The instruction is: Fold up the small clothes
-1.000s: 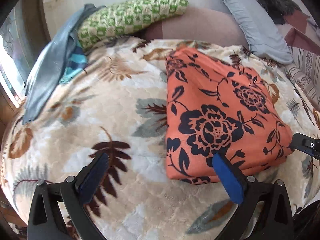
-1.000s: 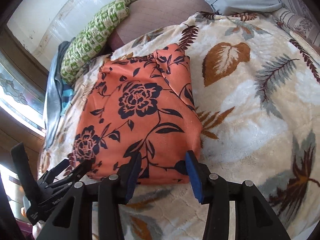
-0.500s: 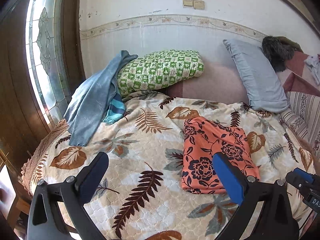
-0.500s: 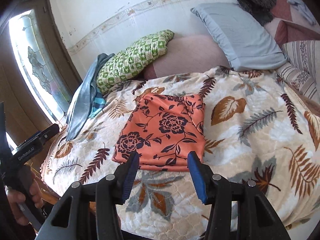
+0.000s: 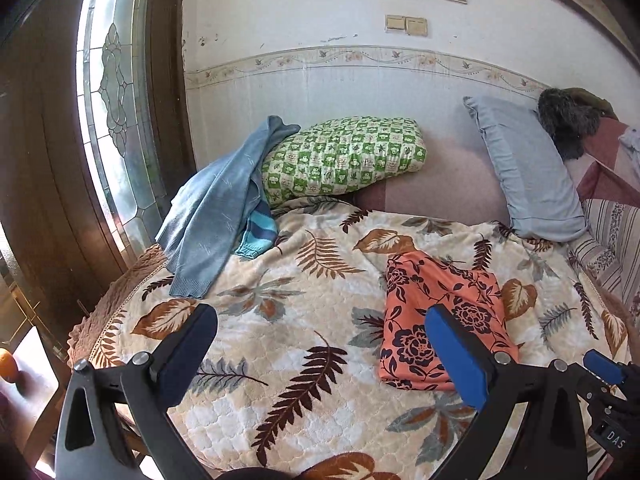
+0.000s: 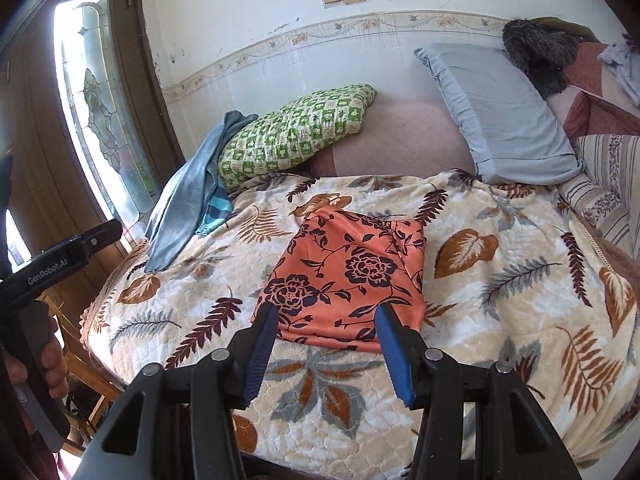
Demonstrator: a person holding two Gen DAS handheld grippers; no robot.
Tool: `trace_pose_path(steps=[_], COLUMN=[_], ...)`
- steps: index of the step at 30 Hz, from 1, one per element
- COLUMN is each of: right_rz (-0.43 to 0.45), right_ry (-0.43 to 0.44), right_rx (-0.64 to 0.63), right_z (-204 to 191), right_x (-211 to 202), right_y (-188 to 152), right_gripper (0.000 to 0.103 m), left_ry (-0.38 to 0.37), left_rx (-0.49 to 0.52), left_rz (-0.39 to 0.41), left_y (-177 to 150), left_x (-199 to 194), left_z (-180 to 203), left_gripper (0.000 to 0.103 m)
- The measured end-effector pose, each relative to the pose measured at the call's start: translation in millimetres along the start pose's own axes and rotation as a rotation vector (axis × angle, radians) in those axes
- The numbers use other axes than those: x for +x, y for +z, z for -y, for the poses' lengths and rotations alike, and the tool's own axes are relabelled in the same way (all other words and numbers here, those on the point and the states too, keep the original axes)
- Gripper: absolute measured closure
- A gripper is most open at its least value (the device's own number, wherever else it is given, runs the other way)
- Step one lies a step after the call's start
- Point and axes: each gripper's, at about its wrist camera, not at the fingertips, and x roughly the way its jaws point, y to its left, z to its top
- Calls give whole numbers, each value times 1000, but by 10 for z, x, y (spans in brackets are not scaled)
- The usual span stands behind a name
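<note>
An orange cloth with dark flower print (image 5: 436, 304) lies folded into a flat rectangle on the leaf-patterned bed cover (image 5: 288, 320). It also shows in the right wrist view (image 6: 352, 276). My left gripper (image 5: 320, 340) is open and empty, held back above the near edge of the bed, left of the cloth. My right gripper (image 6: 326, 340) is open and empty, held back just short of the cloth's near edge. The right gripper's tip (image 5: 604, 366) shows at the lower right of the left wrist view. The left gripper's body (image 6: 60, 264) shows at the left of the right wrist view.
A blue sweater (image 5: 216, 208) lies at the bed's far left beside a green checked pillow (image 5: 344, 156). A grey-blue pillow (image 5: 524, 168) and a dark furry thing (image 5: 568, 120) lean at the back right. A glass-panelled door (image 5: 116, 120) stands at the left.
Both grippers have pulled back and up from the folded orange cloth, so more of the bed, wall and door is in view. The cloth has stayed flat on the bed.
</note>
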Motion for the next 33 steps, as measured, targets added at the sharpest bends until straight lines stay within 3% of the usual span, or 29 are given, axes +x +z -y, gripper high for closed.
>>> trace_pose_path(steps=[6,22,33], right_rz=[-4,37,44], right_ry=[7,14,7], right_rx=[-11,-50,-50], right_z=[-33,-153,-173], right_x=[19,-68,-82], right_y=[-10,58,60], right_gripper=[49,49,49], left_ry=[48,63,49], left_rx=[-13,95,83], left_rz=[1,47,46], left_y=[8,24,26], left_x=[-30,-159,-175], left_z=[-43,37,19], left_gripper=[0,0,0])
